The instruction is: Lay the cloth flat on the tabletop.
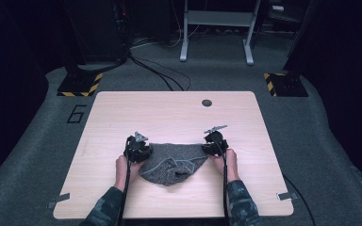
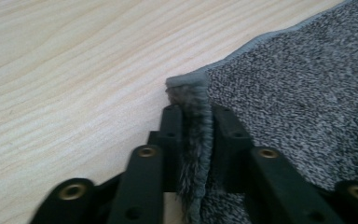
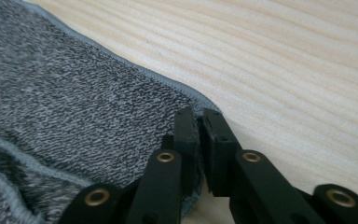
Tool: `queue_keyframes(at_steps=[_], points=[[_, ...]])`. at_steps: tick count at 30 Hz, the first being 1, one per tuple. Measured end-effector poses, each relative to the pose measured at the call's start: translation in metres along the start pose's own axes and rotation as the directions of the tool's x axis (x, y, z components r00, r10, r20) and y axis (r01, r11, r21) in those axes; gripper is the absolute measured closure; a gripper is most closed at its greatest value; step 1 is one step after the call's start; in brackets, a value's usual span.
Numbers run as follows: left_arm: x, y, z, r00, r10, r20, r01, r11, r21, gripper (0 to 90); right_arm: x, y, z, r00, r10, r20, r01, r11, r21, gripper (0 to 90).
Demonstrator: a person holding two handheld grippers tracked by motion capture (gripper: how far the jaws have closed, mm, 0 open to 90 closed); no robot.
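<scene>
A grey speckled cloth (image 1: 174, 162) lies crumpled on the light wooden table (image 1: 174, 113), between my two hands. My left gripper (image 1: 138, 148) is shut on the cloth's left corner (image 2: 186, 86), and the hemmed edge stands pinched upright between its black jaws (image 2: 196, 116). My right gripper (image 1: 214, 142) is shut on the cloth's right corner (image 3: 200, 105), with its jaws nearly touching over the thin hem (image 3: 198, 119). The cloth (image 3: 74, 116) spreads flat along its far edge and bunches into folds toward me.
A small dark round plug (image 1: 207, 102) sits in the table near its far edge. Beyond the table are floor cables (image 1: 160, 70), a white stand (image 1: 217, 28) and two yellow-and-black striped bases (image 1: 80, 84). Tape tabs mark the table's near corners.
</scene>
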State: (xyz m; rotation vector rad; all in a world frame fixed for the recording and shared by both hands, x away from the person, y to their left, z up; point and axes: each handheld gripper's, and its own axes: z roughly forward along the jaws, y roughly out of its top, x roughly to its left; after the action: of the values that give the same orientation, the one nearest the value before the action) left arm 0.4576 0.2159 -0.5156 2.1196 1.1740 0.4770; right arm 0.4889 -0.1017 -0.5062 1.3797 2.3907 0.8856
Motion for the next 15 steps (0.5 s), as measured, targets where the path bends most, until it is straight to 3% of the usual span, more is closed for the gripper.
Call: queue_keyframes(at_steps=[4,8,11,15], points=[[0.0,0.0,0.0,1.0,0.002,0.003,-0.002,1.0,0.0,85.7,0.001,-0.005,-0.001,1.0,0.008,0.006,-0.007,1.0,-0.03,87.8],[0.001,-0.001,-0.002,0.9996,-0.024,0.013,0.024,0.9997,-0.009,86.7,0.003,-0.008,-0.005,0.9997,0.026,0.005,-0.025,0.999,-0.039,88.3],[-0.001,-0.004,-0.013,0.9968,-0.065,0.046,0.068,0.996,-0.058,86.8,0.004,-0.013,-0.017,0.9994,0.031,-0.015,-0.032,0.996,-0.079,88.3],[-0.005,-0.01,-0.027,0.995,-0.073,0.068,0.078,0.9945,-0.07,87.0,0.01,-0.018,-0.039,0.9996,0.007,-0.026,-0.01,0.992,-0.125,88.3]])
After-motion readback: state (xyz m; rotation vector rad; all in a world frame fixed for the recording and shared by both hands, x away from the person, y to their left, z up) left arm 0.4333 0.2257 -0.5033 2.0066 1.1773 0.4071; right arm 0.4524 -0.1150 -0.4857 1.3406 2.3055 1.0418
